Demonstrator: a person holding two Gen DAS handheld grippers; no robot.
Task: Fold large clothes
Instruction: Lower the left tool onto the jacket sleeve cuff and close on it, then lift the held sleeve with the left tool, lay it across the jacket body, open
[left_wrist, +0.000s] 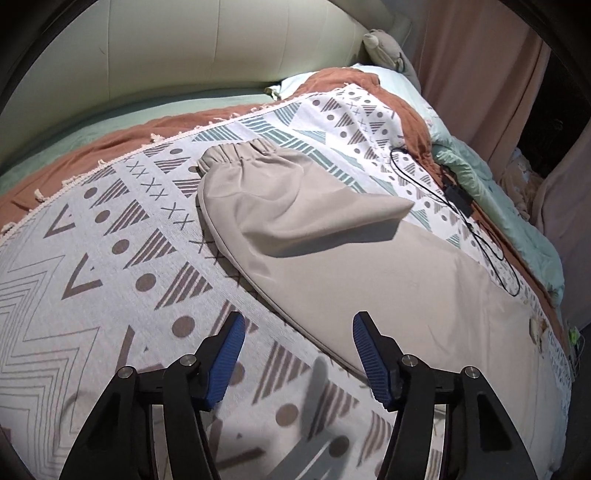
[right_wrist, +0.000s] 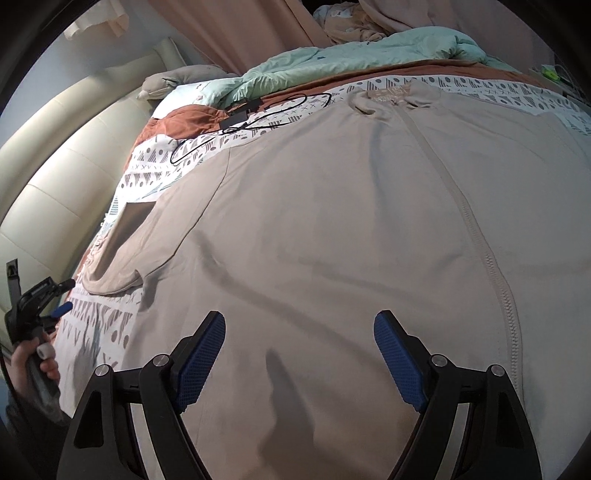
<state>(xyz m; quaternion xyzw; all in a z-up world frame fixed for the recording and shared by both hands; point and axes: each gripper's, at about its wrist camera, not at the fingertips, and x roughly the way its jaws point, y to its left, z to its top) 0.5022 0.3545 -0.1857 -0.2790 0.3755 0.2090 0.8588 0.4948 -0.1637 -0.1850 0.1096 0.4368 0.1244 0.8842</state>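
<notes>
A large beige zip-front jacket (right_wrist: 332, 229) lies spread flat on a patterned bedspread (left_wrist: 92, 280). Its zipper (right_wrist: 491, 266) runs up to the collar (right_wrist: 388, 96) at the far side. One sleeve (left_wrist: 295, 206) with an elastic cuff (left_wrist: 229, 155) lies folded over at the jacket's side, and it also shows in the right wrist view (right_wrist: 122, 254). My left gripper (left_wrist: 298, 325) is open and empty above the bedspread by the jacket's edge. My right gripper (right_wrist: 299, 325) is open and empty above the jacket's body. The left gripper also shows in the right wrist view (right_wrist: 59, 295), held in a hand.
A black cable with a small black box (left_wrist: 458, 199) lies on the bedspread beyond the jacket. A mint duvet (right_wrist: 351, 51) and rust blanket (right_wrist: 192, 118) are bunched at the far side. A cream padded headboard (left_wrist: 184, 48) and pink curtains (left_wrist: 480, 55) border the bed.
</notes>
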